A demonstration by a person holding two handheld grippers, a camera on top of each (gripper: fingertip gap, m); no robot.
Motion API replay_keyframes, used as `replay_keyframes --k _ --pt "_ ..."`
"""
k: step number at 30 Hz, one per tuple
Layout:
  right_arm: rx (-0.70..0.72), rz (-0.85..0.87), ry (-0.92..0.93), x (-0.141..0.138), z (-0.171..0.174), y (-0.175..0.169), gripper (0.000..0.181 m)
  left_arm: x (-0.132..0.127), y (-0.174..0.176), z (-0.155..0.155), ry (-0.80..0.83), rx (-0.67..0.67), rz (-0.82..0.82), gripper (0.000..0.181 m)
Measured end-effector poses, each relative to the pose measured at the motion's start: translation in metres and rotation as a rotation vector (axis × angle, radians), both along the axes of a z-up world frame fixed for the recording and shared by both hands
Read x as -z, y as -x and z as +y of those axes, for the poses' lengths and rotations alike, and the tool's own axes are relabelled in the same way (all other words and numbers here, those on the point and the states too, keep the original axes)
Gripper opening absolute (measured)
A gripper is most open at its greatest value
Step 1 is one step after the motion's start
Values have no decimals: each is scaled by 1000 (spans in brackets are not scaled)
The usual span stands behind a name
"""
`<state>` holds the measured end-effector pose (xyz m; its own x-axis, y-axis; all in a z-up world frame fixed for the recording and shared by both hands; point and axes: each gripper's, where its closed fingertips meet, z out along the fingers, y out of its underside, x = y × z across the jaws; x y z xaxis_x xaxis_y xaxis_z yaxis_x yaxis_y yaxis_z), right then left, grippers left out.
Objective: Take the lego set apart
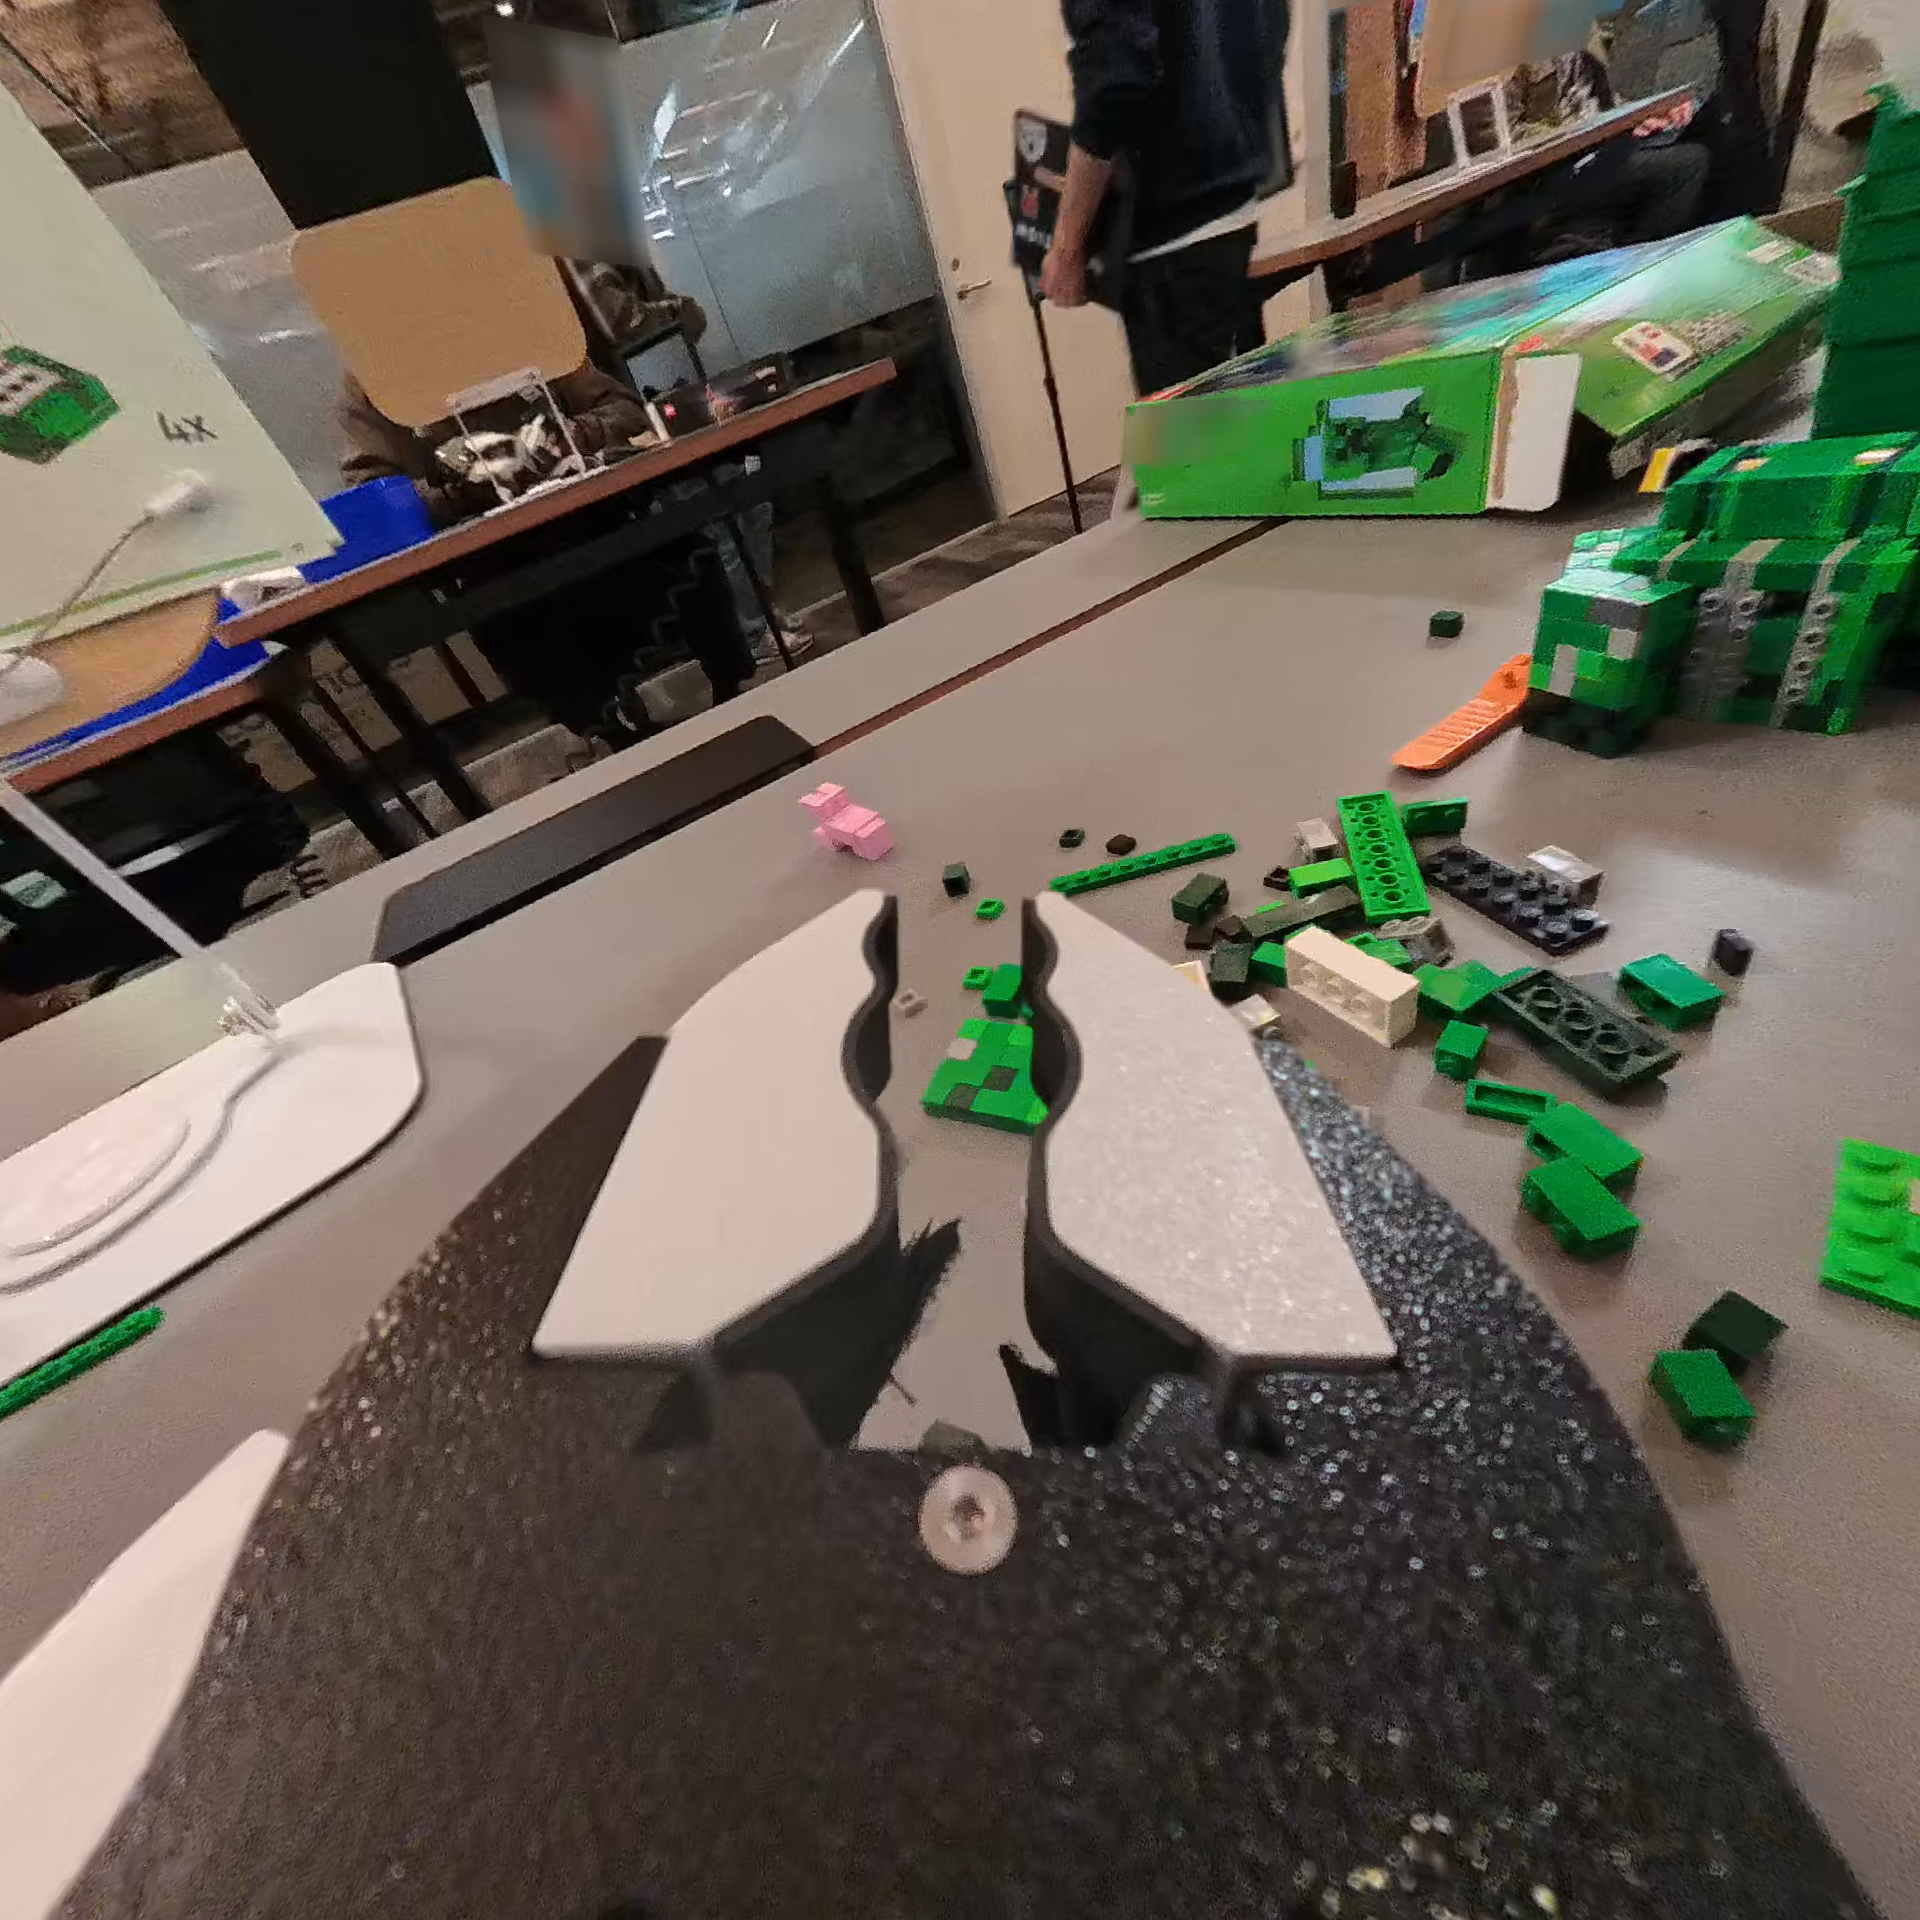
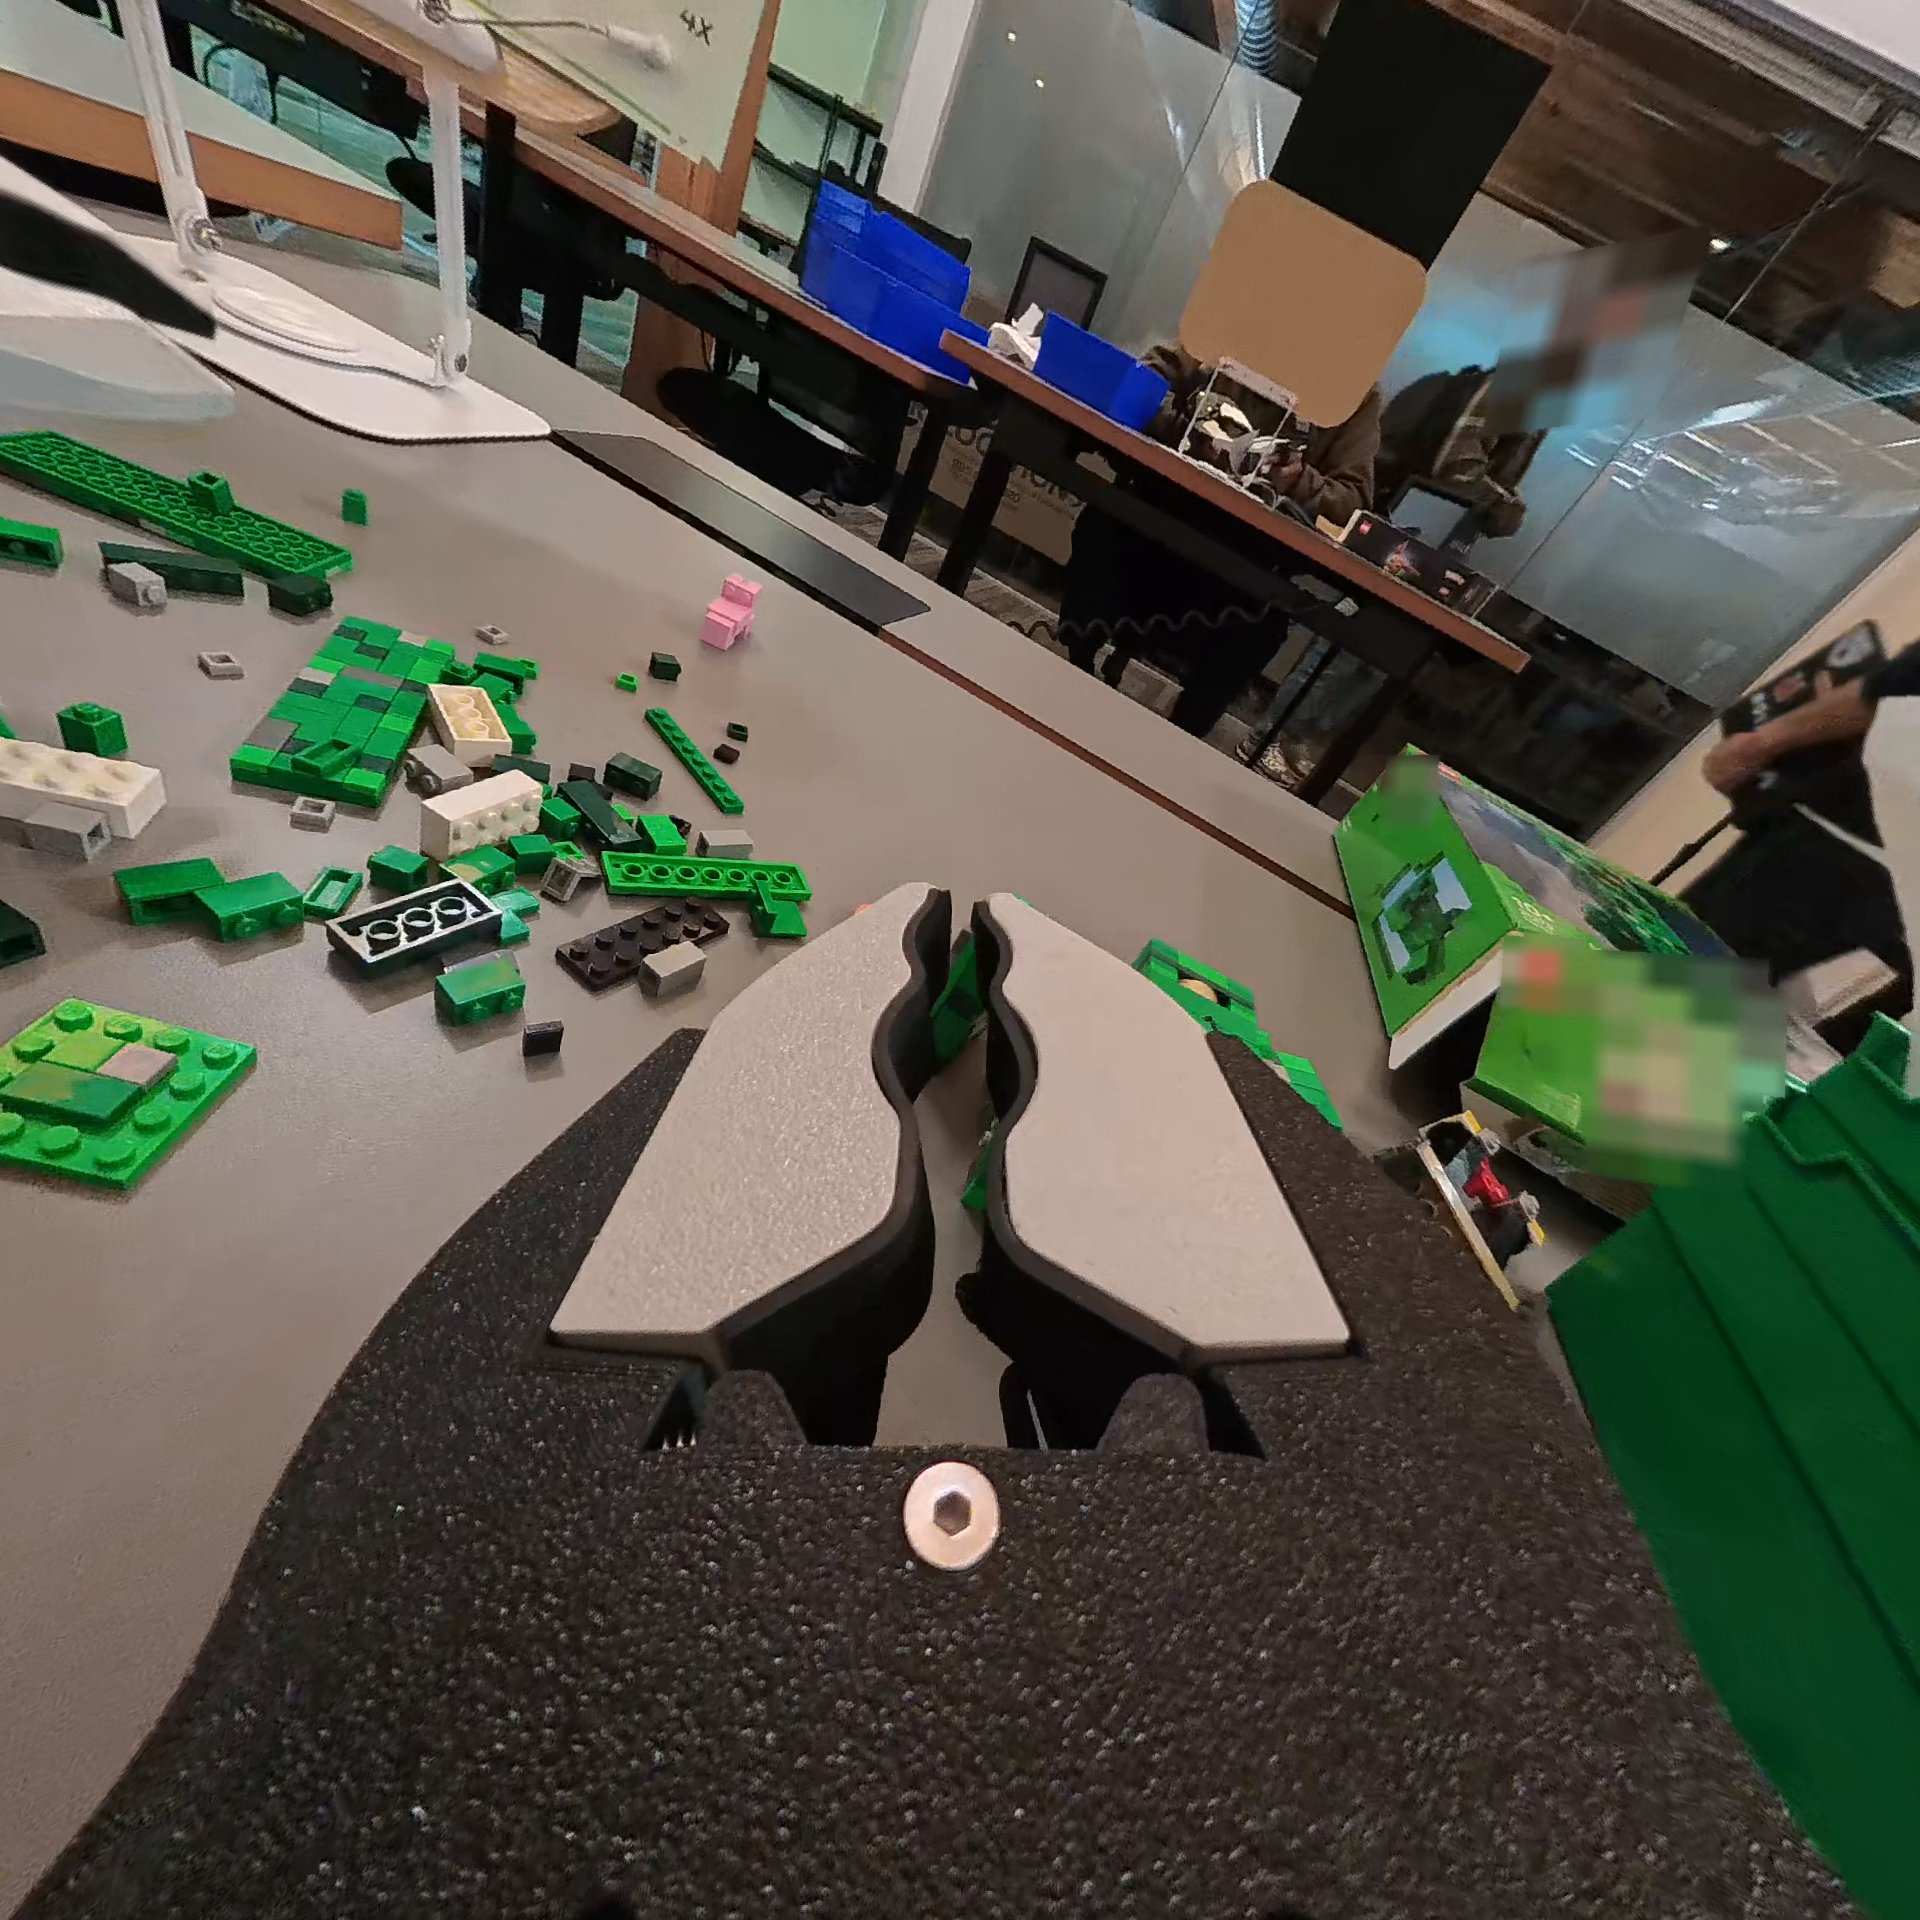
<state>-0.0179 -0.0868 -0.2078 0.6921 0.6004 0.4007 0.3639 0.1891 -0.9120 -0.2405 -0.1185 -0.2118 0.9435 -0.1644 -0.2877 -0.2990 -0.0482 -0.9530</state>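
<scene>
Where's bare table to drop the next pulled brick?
Bare: the strip of gray table between the pink pig and the green box, and the stretch beside the left tongs toward the white lamp base. Crowded: the loose brick pile up to the green model.

Loose bricks (image 1: 1455, 966): spread on the table (image 1: 1039, 707).
Big build (image 1: 1756, 603): right of them.
Box (image 1: 1455, 416): behind the build.
Pig (image 1: 847, 823): left, apart.

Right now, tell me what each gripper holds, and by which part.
The left gripper is open and holds nothing; a green tiled plate lies on the table between its fingers. The right gripper is nearly closed before green bricks; a hold cannot be told.
</scene>
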Motion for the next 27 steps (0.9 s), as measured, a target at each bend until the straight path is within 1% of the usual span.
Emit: replay_keyframes --k 2,5,7,8,10,12,13,16,18,22,24,27 --pt "0 -3 3 2 1 1 2 0 -3 0 2 21 -36 23" --pt "19 -20 31 7 4 0 3 -3 -5 -1 -13 38 -46 23" --pt "-3 -34 53 9 6 1 9 -3 -7 -1 -15 49 -44 23" --pt "-27 -65 69 12 7 3 16 -2 -8 -1 -12 52 -41 23" --pt "-72 -192 77 17 10 4 29 -1 -9 0 -3 59 -40 23" --pt "-138 -353 68 23 12 5 30 -1 -9 0 -1 62 -48 23" --pt "-149 -423 77 25 17 4 31 -1 -9 0 -1 65 -56 22" --pt "-206 -554 180 29 30 6 40 0 -9 0 8 70 -74 22" --pt "-281 -637 275 34 35 9 49 0 -8 1 11 73 -78 22" --pt "-382 -936 366 42 57 2 68 1 -11 0 19 86 -71 22" --pt "-433 -1052 433 46 64 0 69 2 -12 0 22 91 -59 22" --pt "-516 -1164 534 55 67 3 67 3 -15 0 23 102 -40 22"
